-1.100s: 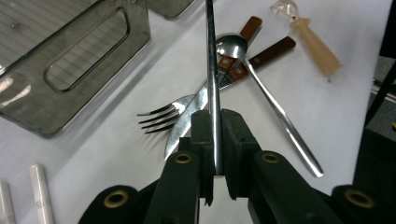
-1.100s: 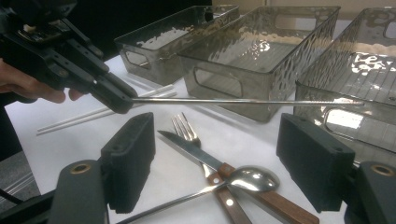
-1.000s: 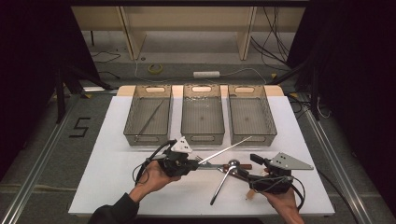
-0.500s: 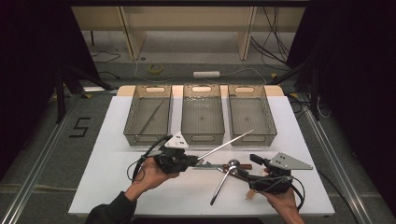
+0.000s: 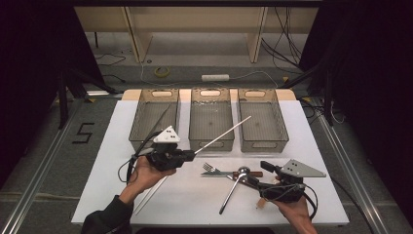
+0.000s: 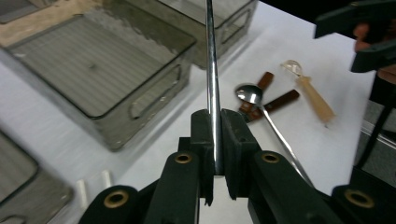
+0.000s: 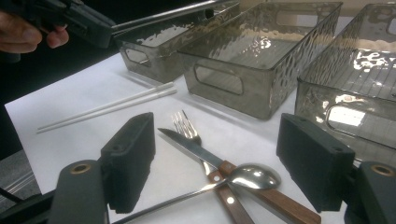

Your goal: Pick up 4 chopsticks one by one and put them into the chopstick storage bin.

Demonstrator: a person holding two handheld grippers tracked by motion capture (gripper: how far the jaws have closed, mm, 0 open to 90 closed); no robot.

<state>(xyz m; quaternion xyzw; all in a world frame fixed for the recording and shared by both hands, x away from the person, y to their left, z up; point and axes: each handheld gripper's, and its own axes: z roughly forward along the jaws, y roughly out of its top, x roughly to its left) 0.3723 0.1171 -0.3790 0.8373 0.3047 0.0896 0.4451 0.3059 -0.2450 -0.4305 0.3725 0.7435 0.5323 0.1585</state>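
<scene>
Down at the near edge of the white table (image 5: 311, 146), the right gripper (image 5: 267, 173) sits low by the near right corner, jaws spread wide with nothing between them, just short of a heap of cutlery: a fork (image 5: 210, 168), a wood-handled knife (image 7: 196, 150) and a long spoon (image 5: 233, 190) crossed over one another. Two white chopsticks (image 5: 148, 195) lie side by side toward the near left.

Further in, the left gripper (image 5: 191, 155) is clamped tight on a metal chopstick (image 5: 221, 134), which slants up and away over the front wall of the middle bin (image 5: 210, 142). Since a second ago that hand has lifted and drifted left and toward the bins, carrying the chopstick clear of the cutlery; the right gripper hasn't budged.

Along the far edge stand three smoky clear bins in a row, the left bin (image 5: 137, 131) with a thin rod inside, the right bin (image 5: 278, 127) bare. Bare table stretches on both flanks. Beyond: cables, a power strip, dark curtains.
</scene>
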